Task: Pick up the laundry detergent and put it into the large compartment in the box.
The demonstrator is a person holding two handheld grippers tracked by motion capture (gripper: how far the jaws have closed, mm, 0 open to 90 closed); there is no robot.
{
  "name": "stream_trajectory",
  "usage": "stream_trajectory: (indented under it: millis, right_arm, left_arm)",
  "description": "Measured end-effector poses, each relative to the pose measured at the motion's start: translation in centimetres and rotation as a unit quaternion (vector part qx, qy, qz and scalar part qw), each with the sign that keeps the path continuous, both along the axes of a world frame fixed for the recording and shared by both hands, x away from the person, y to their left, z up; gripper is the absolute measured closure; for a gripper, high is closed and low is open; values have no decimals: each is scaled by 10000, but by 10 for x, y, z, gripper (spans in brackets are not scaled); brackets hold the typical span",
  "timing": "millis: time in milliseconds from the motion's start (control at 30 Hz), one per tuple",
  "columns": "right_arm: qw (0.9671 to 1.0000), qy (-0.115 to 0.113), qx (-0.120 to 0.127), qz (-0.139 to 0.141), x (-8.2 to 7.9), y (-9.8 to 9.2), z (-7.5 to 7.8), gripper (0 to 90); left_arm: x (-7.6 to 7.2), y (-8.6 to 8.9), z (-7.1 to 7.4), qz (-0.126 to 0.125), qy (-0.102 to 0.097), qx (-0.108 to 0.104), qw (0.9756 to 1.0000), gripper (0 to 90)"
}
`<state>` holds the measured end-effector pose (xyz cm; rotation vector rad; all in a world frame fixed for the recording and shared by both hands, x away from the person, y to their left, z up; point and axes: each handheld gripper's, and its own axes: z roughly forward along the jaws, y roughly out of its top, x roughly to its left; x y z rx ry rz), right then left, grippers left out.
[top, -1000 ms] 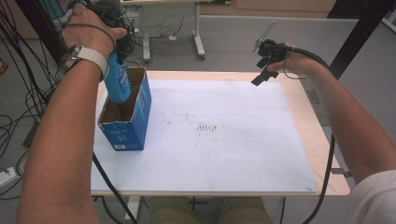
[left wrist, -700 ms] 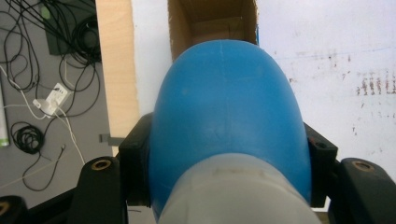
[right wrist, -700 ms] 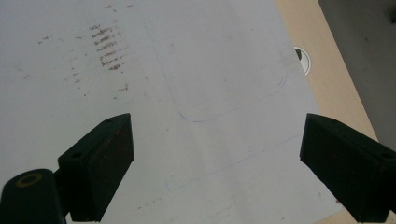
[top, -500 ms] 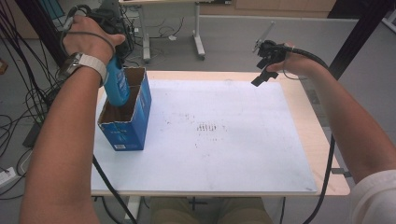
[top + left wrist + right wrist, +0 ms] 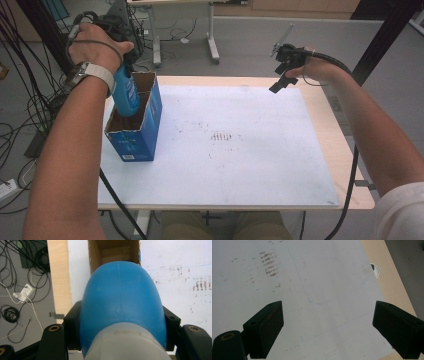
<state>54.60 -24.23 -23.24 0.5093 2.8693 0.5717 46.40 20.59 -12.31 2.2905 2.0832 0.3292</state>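
While the left gripper point(image 5: 120, 340) clamps a bottle point(image 5: 125, 92) over the box point(image 5: 135, 135) at the tabletop's point(image 5: 320, 105) left edge, the right gripper point(image 5: 329, 327) hangs agape.

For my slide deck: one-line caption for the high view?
Left gripper holds a blue bottle over an open cardboard box; right gripper hovers open.

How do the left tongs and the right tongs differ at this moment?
The left tongs are shut on the blue bottle, over the open blue box; the right tongs are open and hold nothing. The left sit at the table's left edge, the right above its far right corner. Both have black jaws.
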Motion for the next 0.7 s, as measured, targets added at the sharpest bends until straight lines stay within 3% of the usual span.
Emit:
stream_trajectory:
  millis: [700]
  right_arm:
    - [10000, 24, -11, -28, 0, -3, -3, 98]
  left_arm:
    - [2, 0, -19, -11, 103, -25, 9999, 377]
